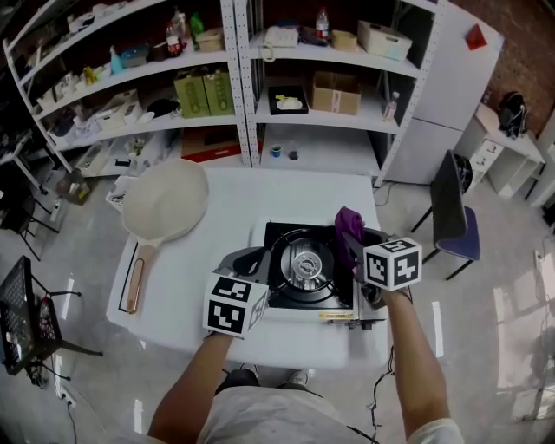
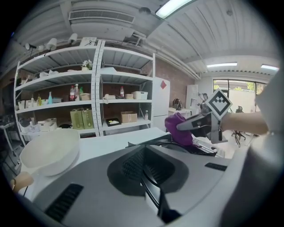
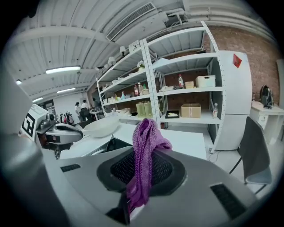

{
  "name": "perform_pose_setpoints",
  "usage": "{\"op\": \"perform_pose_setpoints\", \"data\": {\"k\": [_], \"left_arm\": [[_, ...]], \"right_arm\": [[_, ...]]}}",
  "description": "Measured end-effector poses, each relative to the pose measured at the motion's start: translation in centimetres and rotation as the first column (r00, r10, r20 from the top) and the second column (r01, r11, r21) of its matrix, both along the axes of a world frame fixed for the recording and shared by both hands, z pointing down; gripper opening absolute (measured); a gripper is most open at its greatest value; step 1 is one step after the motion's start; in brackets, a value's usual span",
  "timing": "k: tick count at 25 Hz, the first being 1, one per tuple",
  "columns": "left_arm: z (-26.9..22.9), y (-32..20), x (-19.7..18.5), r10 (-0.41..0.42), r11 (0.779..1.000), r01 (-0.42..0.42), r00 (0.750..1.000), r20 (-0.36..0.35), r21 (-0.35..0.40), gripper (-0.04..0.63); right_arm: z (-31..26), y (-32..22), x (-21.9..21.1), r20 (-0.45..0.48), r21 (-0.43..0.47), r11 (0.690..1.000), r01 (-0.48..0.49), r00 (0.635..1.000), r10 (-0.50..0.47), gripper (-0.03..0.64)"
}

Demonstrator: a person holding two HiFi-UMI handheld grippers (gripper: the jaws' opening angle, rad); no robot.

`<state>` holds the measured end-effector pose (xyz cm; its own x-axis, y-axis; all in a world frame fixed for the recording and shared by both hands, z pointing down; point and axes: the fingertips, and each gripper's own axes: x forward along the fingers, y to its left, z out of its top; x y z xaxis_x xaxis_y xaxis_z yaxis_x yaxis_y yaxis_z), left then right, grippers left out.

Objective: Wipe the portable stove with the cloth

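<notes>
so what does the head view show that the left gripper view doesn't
Only the head view: the burner seen from above, and the left gripper from outside, at the left edge of the portable stove. Only the left gripper view: its jaws up close, apparently closed on that edge, and the ceiling light. Both: the right gripper holding the purple cloth over the stove, the white pan and the shelves.
</notes>
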<state>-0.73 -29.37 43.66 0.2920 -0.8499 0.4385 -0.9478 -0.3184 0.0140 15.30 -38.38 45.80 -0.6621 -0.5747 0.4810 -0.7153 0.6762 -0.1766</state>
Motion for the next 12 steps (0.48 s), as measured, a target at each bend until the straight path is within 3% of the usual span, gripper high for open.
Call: {"op": "perform_pose_setpoints", "data": {"k": [12], "left_arm": [[0.1, 0.4, 0.0, 0.093, 0.996, -0.093, 0.996, 0.0, -0.009, 0.005]], "right_arm": [[1.1, 3.6, -0.9, 0.052, -0.091, 0.995, -0.044, 0.997, 0.049, 0.063]]}}
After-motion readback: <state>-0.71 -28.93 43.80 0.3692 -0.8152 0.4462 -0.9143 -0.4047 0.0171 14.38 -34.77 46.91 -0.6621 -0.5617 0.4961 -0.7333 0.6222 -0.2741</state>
